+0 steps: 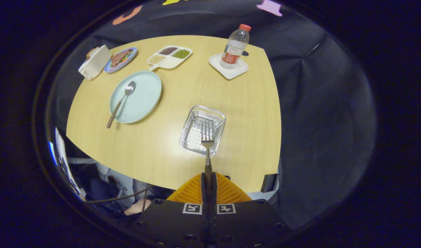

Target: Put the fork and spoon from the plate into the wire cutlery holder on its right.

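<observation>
Pressed between my two fingers, low in the middle of the frame, was the dark handle of the fork; my gripper pinched it with the jaws closed tight on it. Its tines pointed away from me and hung over the wire cutlery holder, a shiny rectangular basket with a perforated floor, just ahead of my fingertips. Whether the tines touched the basket I could not tell.

Everything sat on a pale wooden table backed by black cloth. Up and to the left of the basket lay the pale green plate, with the spoon on it, handle sticking out over the rim. Farther back stood a divided tray of beans, a blue plate of food, and a water bottle on a white coaster.
</observation>
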Demonstrator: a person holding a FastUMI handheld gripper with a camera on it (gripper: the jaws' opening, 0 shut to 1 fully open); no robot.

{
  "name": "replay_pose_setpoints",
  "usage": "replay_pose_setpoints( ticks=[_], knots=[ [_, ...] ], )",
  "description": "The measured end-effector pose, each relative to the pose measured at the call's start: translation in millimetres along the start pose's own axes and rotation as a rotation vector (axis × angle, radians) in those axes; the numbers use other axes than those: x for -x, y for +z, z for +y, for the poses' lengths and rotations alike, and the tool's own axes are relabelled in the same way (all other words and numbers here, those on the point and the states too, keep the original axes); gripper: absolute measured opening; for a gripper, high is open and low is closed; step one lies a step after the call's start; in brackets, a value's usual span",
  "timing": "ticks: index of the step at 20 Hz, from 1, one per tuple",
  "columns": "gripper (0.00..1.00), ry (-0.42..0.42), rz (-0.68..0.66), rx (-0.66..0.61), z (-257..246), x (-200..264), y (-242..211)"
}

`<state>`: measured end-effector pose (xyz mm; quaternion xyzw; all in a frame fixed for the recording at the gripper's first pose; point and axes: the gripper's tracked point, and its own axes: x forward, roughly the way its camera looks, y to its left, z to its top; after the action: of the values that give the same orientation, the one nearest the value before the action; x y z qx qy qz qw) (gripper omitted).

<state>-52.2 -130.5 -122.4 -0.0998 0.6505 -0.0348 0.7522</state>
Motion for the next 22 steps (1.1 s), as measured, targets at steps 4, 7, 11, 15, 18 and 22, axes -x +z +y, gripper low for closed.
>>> replay_pose_setpoints(
  ticks=[4, 7, 11, 15, 18, 22],
  knots=[
    [0.01, 0.027, 0.023, -0.004, 10.2, -2.3, 9.9],
    [0.07, 0.014, 0.010, 0.008, 8.3, -3.4, 20.2],
    [0.14, 0.003, -0.034, -0.002, 14.7, 1.5, 27.4],
    [0.81, 0.022, -0.100, -0.004, 24.4, 14.1, 39.8],
    [0.97, 0.057, -0.162, -0.026, 36.9, 27.5, 50.8],
    [0.97, 0.120, -0.257, -0.074, 67.1, 45.5, 66.0]
  ],
)
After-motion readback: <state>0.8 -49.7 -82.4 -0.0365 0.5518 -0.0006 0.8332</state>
